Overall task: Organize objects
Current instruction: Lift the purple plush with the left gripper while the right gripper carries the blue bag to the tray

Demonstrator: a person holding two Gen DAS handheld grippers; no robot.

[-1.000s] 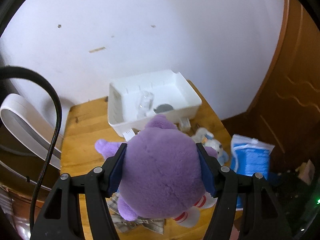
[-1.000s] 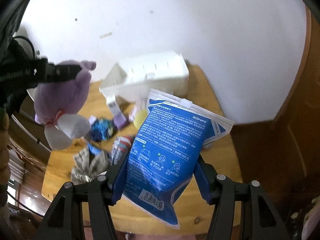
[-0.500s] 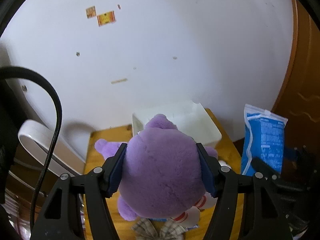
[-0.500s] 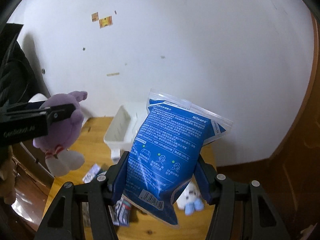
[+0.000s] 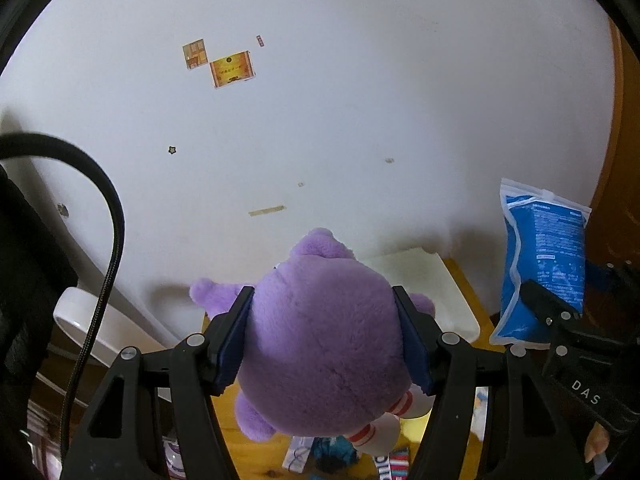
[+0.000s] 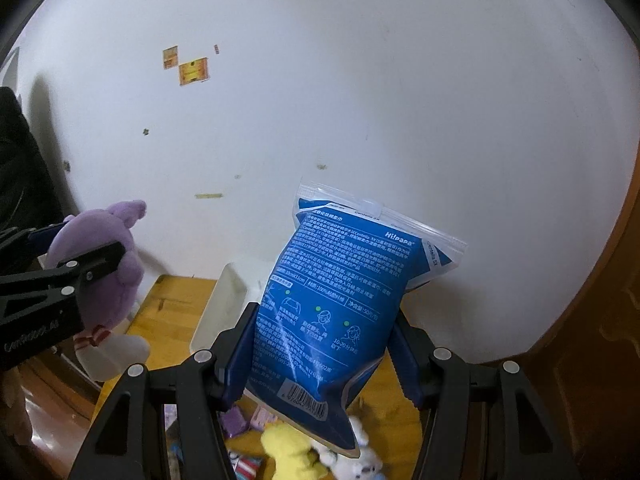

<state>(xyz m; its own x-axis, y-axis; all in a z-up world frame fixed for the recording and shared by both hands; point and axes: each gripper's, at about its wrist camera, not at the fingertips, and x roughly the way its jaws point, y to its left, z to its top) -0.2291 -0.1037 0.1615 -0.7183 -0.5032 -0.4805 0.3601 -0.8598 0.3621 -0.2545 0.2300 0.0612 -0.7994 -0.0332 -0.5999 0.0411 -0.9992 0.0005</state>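
My left gripper is shut on a purple plush toy and holds it high above the wooden table. The toy also shows in the right wrist view, at the left. My right gripper is shut on a blue pouch with white print, also held high; it shows at the right of the left wrist view. A white bin stands on the table against the wall, below and between both grippers; its inside is hidden.
Small items lie on the table below: a yellow plush, a white plush, packets and socks. A white wall is straight ahead. A wooden door stands at the right. A white curved object sits at the left.
Both grippers have risen and tilted up, each keeping its hold. The table and bin have dropped low in both views and the wall fills most of each.
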